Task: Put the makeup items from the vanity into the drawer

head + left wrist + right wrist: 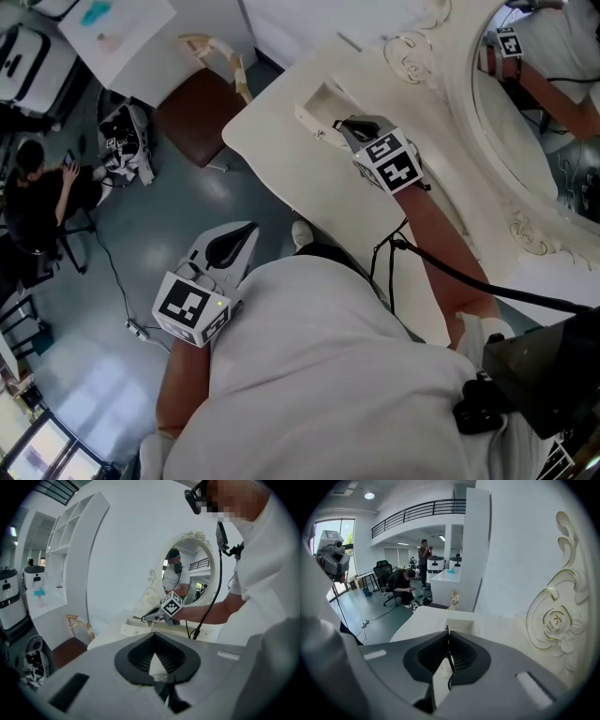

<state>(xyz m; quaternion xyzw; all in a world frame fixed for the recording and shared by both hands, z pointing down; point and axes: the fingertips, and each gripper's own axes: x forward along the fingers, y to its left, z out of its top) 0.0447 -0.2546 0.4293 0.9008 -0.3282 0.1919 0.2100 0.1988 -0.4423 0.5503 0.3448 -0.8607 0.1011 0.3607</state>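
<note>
The white vanity (309, 178) has a small open drawer (314, 112) on its top; I cannot see inside it. My right gripper (342, 125) hovers just beside that drawer, pointing down at it. In the right gripper view its tips (448, 631) meet above the drawer (459, 624); a thin dark line runs between the pads, and I cannot tell whether it is a thing. My left gripper (251, 228) hangs off the vanity's near edge over the floor, jaws together and empty (154, 637). No makeup item shows on the tabletop.
An ornate oval mirror (525, 122) rises at the vanity's right. A chair with a brown seat (197, 117) stands past the vanity's far corner. A person in black (37, 187) sits at the left, with cables on the grey floor (122, 281).
</note>
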